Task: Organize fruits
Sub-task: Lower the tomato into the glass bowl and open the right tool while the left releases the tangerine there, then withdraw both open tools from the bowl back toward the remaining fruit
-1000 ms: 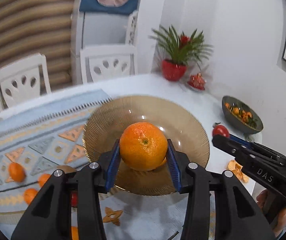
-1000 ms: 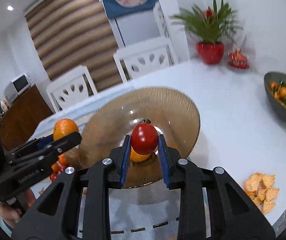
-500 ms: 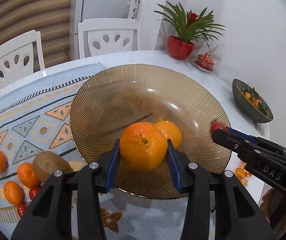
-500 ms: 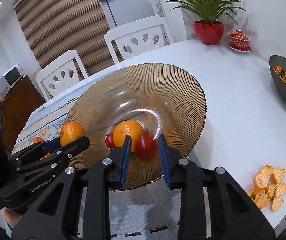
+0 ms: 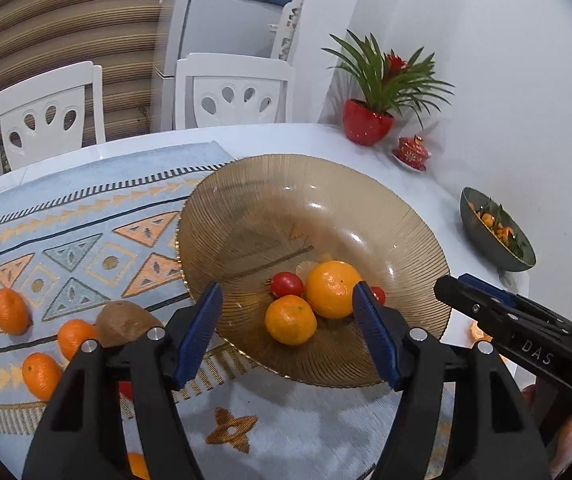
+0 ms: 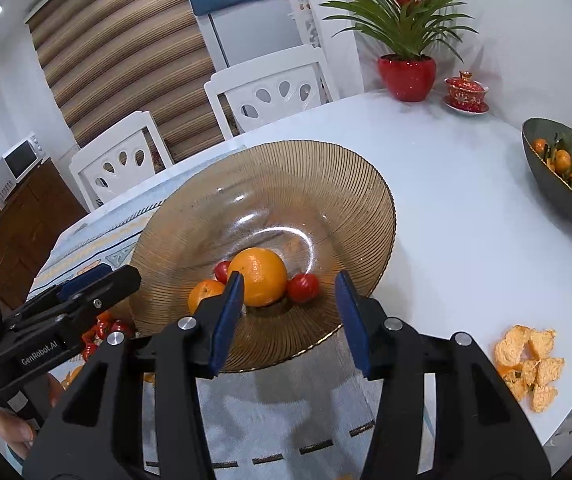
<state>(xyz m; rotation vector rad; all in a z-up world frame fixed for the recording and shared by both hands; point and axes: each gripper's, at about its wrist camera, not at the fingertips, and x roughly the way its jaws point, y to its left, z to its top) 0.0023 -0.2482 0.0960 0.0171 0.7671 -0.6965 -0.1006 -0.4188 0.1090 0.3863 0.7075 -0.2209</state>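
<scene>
An amber ribbed glass bowl stands half on the patterned mat. In it lie a large orange, a smaller orange and two red tomatoes. My left gripper hovers open over the bowl's near side, holding nothing. The right wrist view shows the same bowl, the large orange and a tomato just beyond my open, empty right gripper. On the mat to the left sit three tangerines and a brown kiwi.
A grey bowl of tangerines stands at the table's right edge, with orange peel near the front. A red plant pot and a red lidded cup sit at the back. White chairs line the far side.
My left gripper opened and let its orange drop into the bowl. My right gripper opened and released the tomato there too. Both grippers have drawn back a little.
</scene>
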